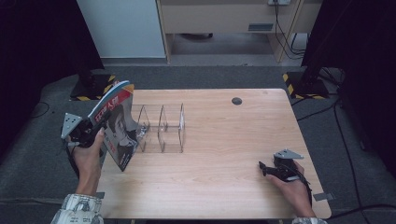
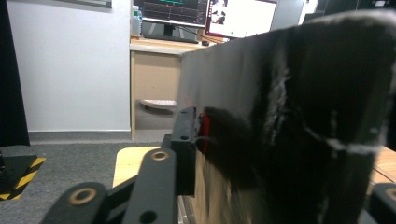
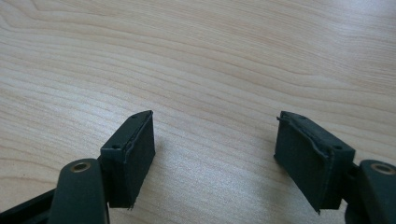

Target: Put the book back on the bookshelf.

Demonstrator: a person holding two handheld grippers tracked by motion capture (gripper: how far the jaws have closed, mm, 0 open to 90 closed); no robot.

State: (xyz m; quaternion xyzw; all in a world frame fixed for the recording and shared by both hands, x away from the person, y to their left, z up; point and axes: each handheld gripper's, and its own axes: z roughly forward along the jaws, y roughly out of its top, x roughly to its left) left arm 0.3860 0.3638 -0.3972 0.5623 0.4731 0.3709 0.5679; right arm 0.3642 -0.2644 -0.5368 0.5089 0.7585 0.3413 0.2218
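The high view looks forward and down over the whole light wooden tabletop [image 1: 224, 154] from the person's side. The left gripper view sits close behind a dark, blurred magazine [image 2: 289, 126] at the tabletop's left edge, facing the room beyond. The right gripper view looks steeply down, very near the tabletop's bare grain.

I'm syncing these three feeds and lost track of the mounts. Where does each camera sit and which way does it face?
High view: above the person's side, facing forward and down on the table; both forearms show.
Left gripper view: on the left gripper, facing the desk beyond, jaws shut on the magazine.
Right gripper view: on the right gripper, facing bare tabletop.
Shared: magazine.
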